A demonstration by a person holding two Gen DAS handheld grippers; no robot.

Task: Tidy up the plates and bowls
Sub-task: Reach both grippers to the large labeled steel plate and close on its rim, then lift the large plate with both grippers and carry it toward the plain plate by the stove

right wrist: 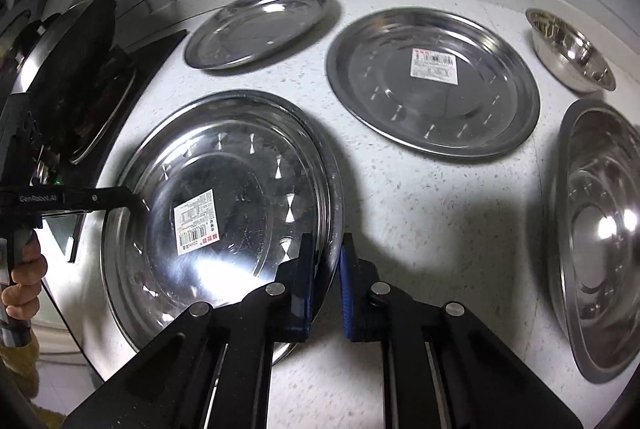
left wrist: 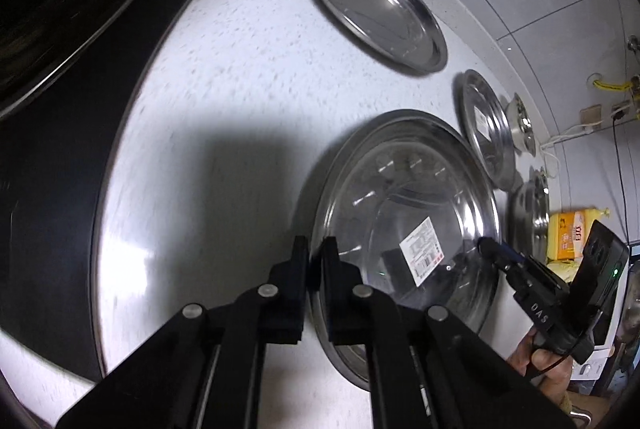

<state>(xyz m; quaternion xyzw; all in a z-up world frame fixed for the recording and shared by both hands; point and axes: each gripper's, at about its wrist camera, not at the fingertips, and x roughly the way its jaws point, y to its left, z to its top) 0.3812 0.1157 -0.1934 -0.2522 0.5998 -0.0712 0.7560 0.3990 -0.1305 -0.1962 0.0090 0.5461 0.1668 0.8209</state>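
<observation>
Both grippers are pinching opposite rims of the near labelled steel plate (right wrist: 216,205), which is lying on the speckled surface (right wrist: 420,213). The right gripper (right wrist: 326,261) is clamping its rim at 4 o'clock, the left gripper (left wrist: 314,253) at 9 o'clock. A second labelled plate (right wrist: 434,81) is sitting at 1 o'clock, well apart.

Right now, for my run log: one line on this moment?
left gripper: shut on big plate rim | right gripper: shut on opposite rim | plate on counter
</observation>
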